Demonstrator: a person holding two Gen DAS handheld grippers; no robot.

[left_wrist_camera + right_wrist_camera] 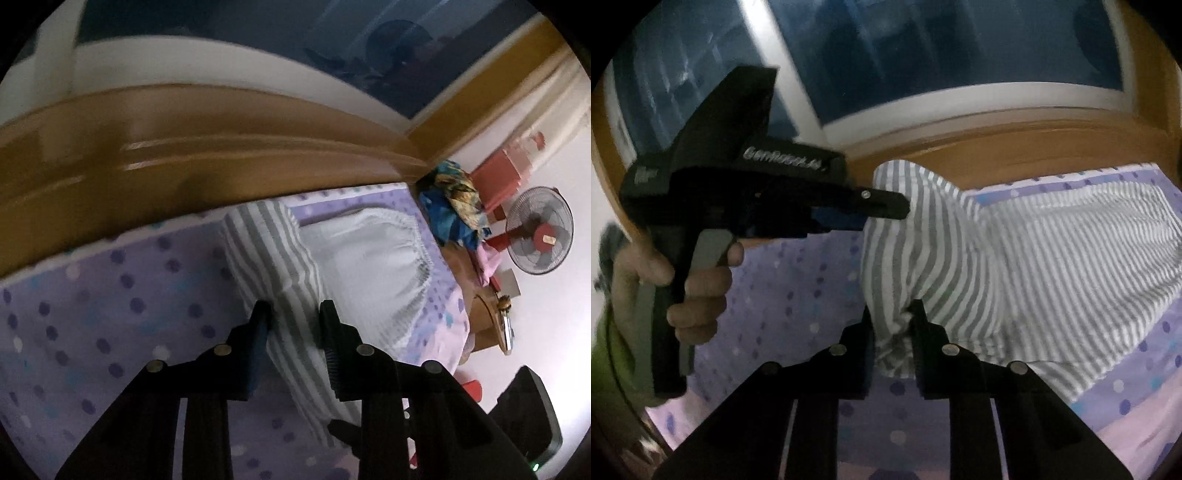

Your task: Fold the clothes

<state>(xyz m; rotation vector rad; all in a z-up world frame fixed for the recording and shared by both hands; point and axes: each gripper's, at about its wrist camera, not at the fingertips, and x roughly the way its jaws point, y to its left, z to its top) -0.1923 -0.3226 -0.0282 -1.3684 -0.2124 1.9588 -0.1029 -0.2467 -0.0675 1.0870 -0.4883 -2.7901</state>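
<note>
A grey-and-white striped garment (273,258) lies on a bed with a purple dotted sheet (110,295). One end of it is lifted off the sheet. My left gripper (295,314) is shut on a fold of the striped garment, which runs up between its two black fingers. In the right wrist view the garment (1052,258) spreads flat to the right, and its raised left edge hangs between both grippers. My right gripper (893,319) is shut on a bunched lower corner. The left gripper (905,210), held by a hand (701,288), pinches the upper corner.
A wooden bed frame (184,162) and a dark window (923,55) stand behind the bed. At the right in the left wrist view are a pile of blue and yellow clothes (458,203), a standing fan (539,230) and red stools (495,181) on a pale floor.
</note>
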